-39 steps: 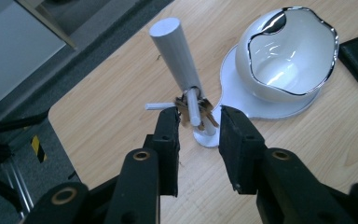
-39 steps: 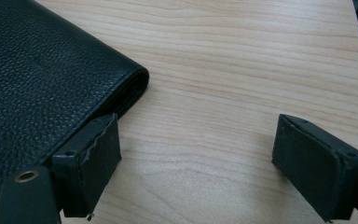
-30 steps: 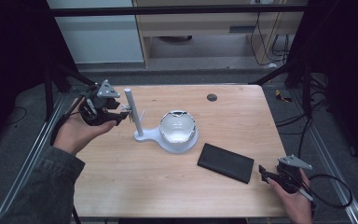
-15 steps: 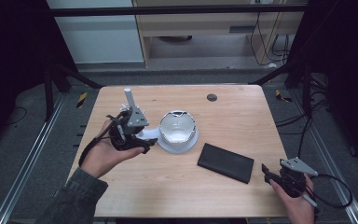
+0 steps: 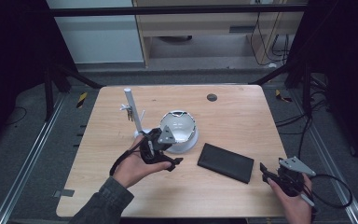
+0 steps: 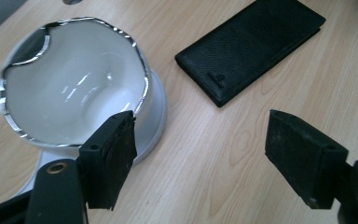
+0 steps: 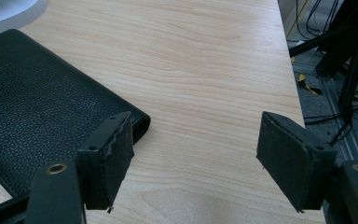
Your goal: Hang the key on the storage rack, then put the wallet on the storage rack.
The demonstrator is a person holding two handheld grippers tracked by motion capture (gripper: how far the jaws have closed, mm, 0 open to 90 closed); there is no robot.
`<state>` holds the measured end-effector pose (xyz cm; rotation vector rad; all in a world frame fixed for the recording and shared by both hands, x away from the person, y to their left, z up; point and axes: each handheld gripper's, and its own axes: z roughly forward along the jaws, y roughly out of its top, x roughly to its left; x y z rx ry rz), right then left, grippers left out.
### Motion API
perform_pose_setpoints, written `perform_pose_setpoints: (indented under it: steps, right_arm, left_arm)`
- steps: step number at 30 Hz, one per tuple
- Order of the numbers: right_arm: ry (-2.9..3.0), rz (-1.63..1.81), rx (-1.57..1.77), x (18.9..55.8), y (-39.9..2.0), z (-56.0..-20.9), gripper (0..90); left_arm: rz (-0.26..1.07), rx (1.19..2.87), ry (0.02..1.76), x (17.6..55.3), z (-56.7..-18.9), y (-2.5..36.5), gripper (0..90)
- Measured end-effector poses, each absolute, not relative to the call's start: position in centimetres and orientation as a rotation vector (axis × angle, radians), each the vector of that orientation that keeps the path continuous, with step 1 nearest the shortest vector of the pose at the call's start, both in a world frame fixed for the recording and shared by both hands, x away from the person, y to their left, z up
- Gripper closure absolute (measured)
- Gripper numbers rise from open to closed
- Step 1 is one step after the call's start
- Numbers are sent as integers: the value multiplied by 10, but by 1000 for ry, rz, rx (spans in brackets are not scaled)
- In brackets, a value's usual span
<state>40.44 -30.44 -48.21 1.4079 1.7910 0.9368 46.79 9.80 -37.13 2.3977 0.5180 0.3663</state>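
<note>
Moving down and across, the left tool (image 5: 168, 158) had come away from the white post (image 5: 133, 111) at the far left of the surface (image 5: 233, 112), where it was a second ago, and now it hung low just in front of the white bowl (image 5: 179, 130). Its jaws had just been opening, and nothing was between them. In the left gripper view one jaw stood in front of the bowl's shiny rim (image 6: 140, 65) and the other stood over bare wood. I could not tell if that jaw touched the bowl. The black wallet (image 6: 249, 46) lay past the jaws, at about 1 o'clock from them, flat on the wood and apart from the bowl's white base.

I think the left hand (image 5: 133, 168) was done with the post and was going for the wallet or the bowl next.

The right tool (image 5: 271, 175) had hardly moved. It sat near the front right corner, at about 4 o'clock from the wallet (image 5: 225, 162). Its jaws were wide apart too, after closing a little, and they held nothing. In the right gripper view the wallet's near corner (image 7: 51, 107) lay just behind one jaw, and I could not tell if they touched
</note>
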Motion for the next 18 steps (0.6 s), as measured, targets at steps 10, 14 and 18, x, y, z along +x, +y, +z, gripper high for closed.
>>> perform_pose_setpoints:
  steps: [10,14,18]
  right_arm:
    - [1788,952,1380,404,-302,-479,329]
    - [1797,955,1357,405,-298,-478,323]
    - [1808,962,1339,405,-295,-478,315]
  left_arm:
    - [293,2441,480,467,-394,70,284]
    - [272,2442,476,465,-405,63,344]
    - [254,2445,475,463,-415,55,411]
